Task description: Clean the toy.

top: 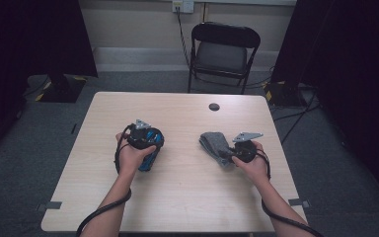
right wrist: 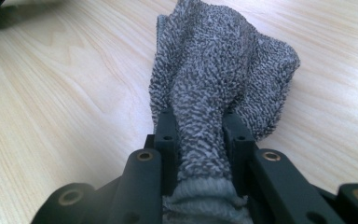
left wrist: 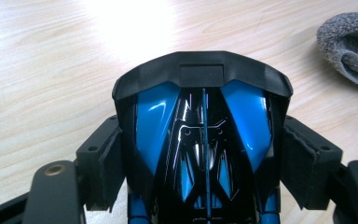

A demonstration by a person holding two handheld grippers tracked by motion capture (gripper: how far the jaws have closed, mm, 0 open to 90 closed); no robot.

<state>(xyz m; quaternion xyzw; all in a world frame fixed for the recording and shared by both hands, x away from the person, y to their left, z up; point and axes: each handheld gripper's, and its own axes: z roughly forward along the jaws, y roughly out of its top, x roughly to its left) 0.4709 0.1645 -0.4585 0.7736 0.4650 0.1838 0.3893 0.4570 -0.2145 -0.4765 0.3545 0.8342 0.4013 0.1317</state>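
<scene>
While both hands rest at mid-table, the left gripper [top: 145, 140], left of centre in the high view, has its jaws spread wide around a glossy blue and black toy car [left wrist: 203, 140]. The right gripper [top: 244, 148], right of centre, pinches a grey sock [right wrist: 214, 74] with narrow jaws. The slick car shell could slip from the pads; the limp sock could sag free.
</scene>
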